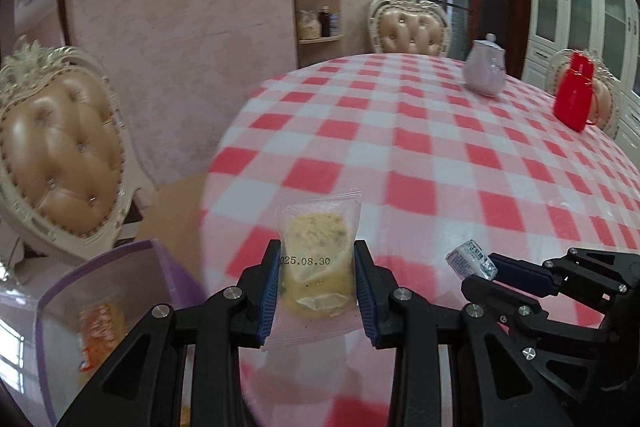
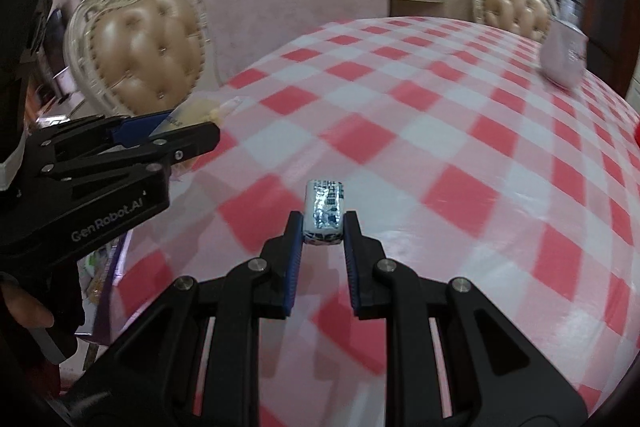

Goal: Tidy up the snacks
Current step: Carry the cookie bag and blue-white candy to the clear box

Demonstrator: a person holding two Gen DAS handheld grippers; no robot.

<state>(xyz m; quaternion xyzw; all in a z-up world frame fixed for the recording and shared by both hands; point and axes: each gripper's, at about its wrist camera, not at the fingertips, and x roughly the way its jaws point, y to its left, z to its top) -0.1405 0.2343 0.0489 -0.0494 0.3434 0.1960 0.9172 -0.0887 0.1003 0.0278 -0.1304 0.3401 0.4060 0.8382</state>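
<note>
Snacks held above checked table [image 1: 420, 155]: left tool [image 1: 316, 267] pinches cookie packet [image 1: 318, 255]; right tool [image 2: 323, 227] pinches foil candy [image 2: 325, 213].

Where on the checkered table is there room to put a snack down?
The wide middle of the tablecloth is bare, bordered by the teapot and red jug far off. It is crowded near the purple-rimmed box.

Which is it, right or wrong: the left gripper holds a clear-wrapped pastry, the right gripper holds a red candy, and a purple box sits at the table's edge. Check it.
One detail is wrong. The candy in the right gripper is blue and white, not red; the right wrist view shows it. The left gripper does hold the pastry, and the purple box sits at the edge of the table.
</note>
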